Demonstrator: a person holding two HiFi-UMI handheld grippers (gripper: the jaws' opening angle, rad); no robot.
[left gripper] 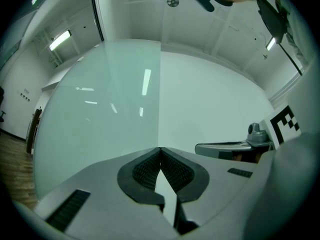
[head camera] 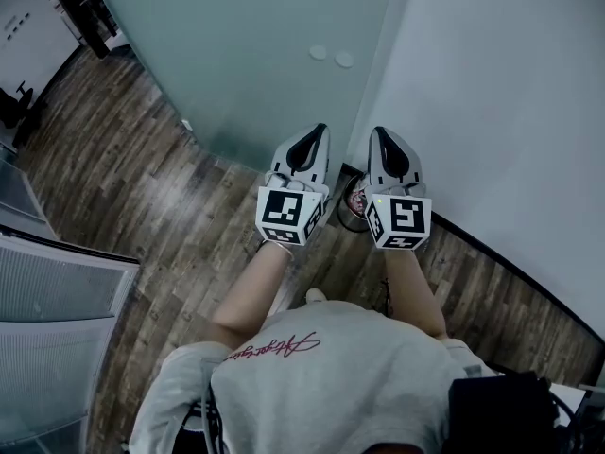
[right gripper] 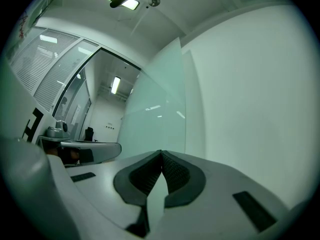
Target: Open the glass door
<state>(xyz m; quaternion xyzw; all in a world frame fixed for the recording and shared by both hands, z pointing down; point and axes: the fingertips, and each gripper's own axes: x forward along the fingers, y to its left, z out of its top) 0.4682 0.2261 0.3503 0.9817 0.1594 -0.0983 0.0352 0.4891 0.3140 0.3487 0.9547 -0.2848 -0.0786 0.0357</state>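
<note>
Both units are sitting side by side just short of the glass door [head camera: 236, 55], pointing at the edge where it is meeting the white wall [head camera: 501, 93]. On the left hand-held gripper [head camera: 319, 132] the jaws are sitting fully together with nothing between them. It's the same on the right hand-held gripper [head camera: 378, 132]: tips are pressing against each other, empty. Neither is looking in contact with the glass door, going by the gripper views. The frosted panel is standing ahead and left, with two round discs [head camera: 331, 57] showing on it. A wood floor [head camera: 142, 187] is running up to it, and a small round fitting [head camera: 355, 197] is lying there below the door's edge.
</note>
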